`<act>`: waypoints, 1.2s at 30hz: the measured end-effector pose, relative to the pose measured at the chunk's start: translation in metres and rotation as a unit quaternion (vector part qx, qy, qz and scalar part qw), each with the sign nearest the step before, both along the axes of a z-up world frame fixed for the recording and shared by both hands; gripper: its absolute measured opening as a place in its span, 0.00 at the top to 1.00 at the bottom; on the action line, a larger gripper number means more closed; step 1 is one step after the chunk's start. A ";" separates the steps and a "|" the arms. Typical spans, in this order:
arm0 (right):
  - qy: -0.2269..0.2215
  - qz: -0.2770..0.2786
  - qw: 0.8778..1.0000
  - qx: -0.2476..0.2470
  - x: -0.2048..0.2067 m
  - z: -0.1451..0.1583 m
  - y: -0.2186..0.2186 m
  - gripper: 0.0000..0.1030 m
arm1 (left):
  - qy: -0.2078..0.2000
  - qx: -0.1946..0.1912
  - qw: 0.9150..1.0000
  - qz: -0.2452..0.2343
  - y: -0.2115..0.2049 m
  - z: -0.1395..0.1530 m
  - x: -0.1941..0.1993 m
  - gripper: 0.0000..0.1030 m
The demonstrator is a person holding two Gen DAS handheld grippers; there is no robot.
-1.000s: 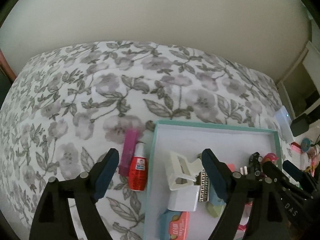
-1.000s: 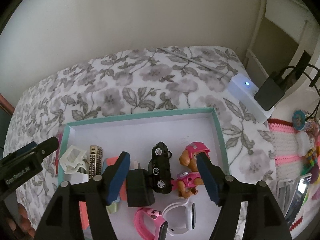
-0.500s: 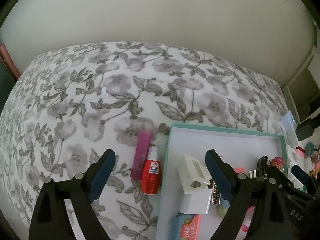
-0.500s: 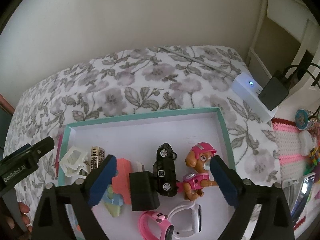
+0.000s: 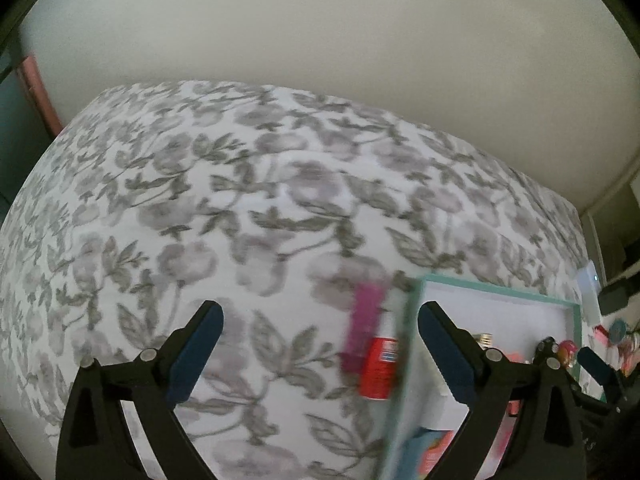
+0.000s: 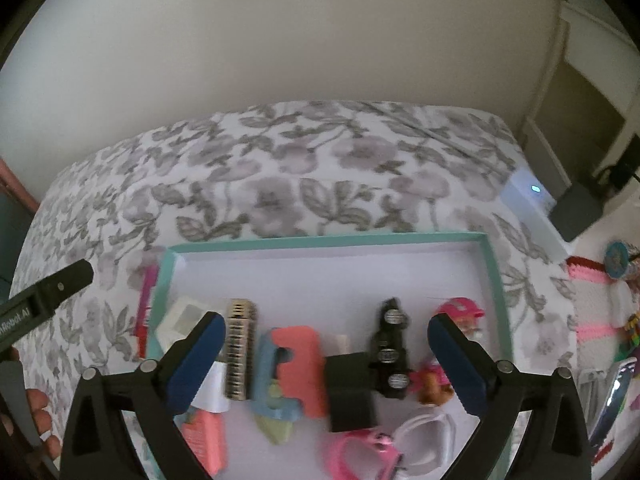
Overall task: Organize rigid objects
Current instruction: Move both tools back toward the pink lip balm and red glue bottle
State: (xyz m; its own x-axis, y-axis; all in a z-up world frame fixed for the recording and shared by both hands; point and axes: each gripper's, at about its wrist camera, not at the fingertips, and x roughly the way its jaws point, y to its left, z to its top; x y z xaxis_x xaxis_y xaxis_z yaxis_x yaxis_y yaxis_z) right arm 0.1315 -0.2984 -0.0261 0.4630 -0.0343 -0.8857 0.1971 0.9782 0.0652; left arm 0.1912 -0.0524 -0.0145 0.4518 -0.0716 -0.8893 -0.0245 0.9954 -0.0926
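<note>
Jaws of the left gripper (image 5: 320,344) and right gripper (image 6: 326,354) gape wide, red bottle (image 5: 379,368) and black car (image 6: 390,354) lying between them

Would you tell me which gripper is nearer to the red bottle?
Left. The left gripper frames the red bottle between its open fingers; the right gripper hovers over the tray, further off.

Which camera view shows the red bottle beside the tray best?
The left wrist view: the red bottle lies on the floral cloth just outside the teal tray, blurred but mostly visible. The right wrist view shows only a red sliver behind the tray's left wall.
</note>
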 end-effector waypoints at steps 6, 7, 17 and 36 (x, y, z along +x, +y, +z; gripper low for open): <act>0.007 0.038 0.999 0.012 0.012 -0.006 0.043 0.00 | 0.026 -0.003 0.999 0.030 0.040 -0.011 0.007 0.05; 0.010 0.044 0.999 0.011 0.014 -0.008 0.051 0.00 | 0.028 -0.004 0.999 0.030 0.043 -0.012 0.008 0.05; 0.029 0.082 0.996 0.000 0.026 -0.024 0.104 0.00 | 0.060 -0.028 0.998 -0.019 0.025 -0.046 0.024 0.05; 0.037 0.035 0.999 -0.009 0.039 -0.034 0.070 0.01 | 0.069 -0.015 0.996 -0.056 -0.021 -0.082 0.049 0.05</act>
